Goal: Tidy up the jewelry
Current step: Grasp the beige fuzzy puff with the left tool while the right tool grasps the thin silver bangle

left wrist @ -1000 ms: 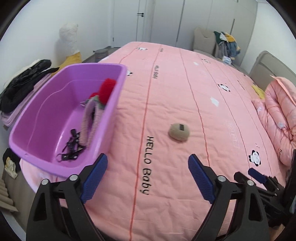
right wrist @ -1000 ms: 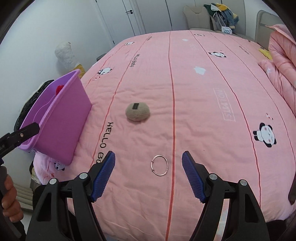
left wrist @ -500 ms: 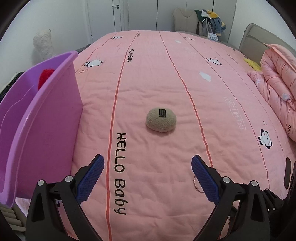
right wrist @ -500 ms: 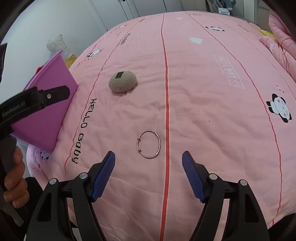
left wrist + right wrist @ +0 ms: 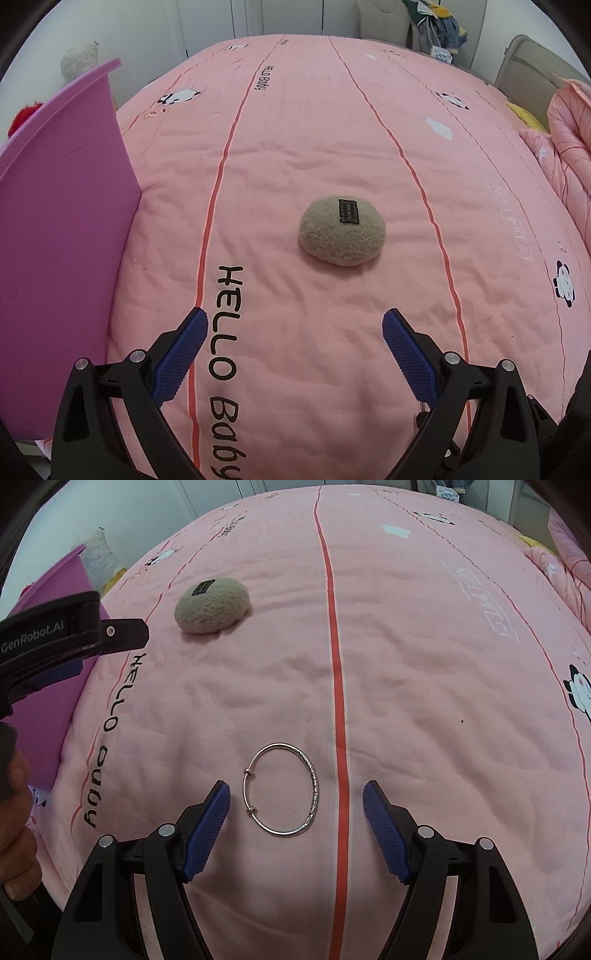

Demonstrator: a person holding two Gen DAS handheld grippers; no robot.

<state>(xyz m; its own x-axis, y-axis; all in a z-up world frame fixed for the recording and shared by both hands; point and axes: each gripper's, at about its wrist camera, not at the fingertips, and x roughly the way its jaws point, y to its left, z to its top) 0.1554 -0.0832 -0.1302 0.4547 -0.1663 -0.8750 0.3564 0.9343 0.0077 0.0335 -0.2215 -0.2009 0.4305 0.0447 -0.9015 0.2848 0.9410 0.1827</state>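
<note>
**Bangle and pouch on the pink bedspread**

A thin silver bangle [image 5: 281, 789] lies flat on the pink bedspread [image 5: 424, 686], just left of its red stripe, with two small beads on its left side. A rounded beige felt pouch [image 5: 342, 231] with a black label lies farther up the bedspread, well apart from the bangle.

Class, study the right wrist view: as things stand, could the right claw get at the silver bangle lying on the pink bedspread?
Probably yes. The right claw is open, and the silver bangle lies flat on the bedspread between its fingers, with nothing covering it.
</note>
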